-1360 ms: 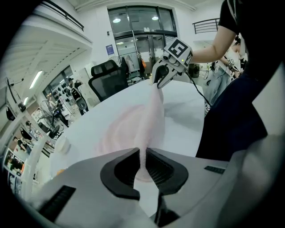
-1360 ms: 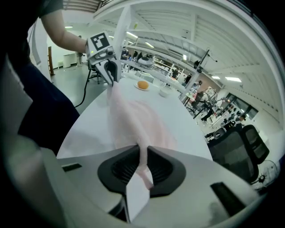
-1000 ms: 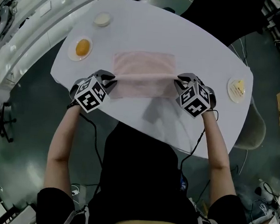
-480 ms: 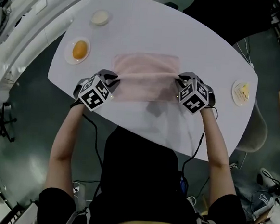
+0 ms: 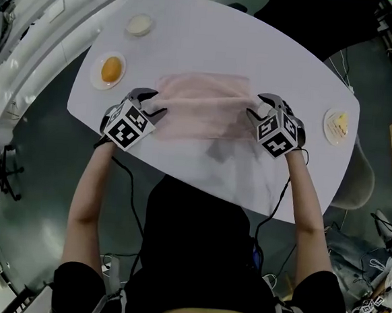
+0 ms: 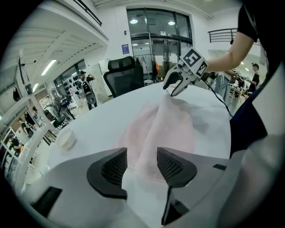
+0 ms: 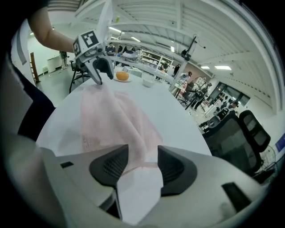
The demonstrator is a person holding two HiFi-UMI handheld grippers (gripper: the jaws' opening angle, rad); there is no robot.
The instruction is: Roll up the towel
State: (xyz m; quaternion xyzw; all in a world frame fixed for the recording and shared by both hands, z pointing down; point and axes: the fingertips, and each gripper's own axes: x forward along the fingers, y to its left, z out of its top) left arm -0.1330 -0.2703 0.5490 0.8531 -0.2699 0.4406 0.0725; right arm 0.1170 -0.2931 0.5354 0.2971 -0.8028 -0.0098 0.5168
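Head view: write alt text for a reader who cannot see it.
Seen from above, a person holds the left gripper and right gripper at the two ends of a partly folded pink towel on a white table. Both grippers' jaws have just been opening, with the towel's fold between them.

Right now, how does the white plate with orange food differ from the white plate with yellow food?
Place: the white plate with orange food lies left of the pink towel; the white plate with yellow food lies near the table's right edge.
Food: the orange-food plate's is round; the yellow-food plate's looks angular.
Both are round, and neither touches the towel.
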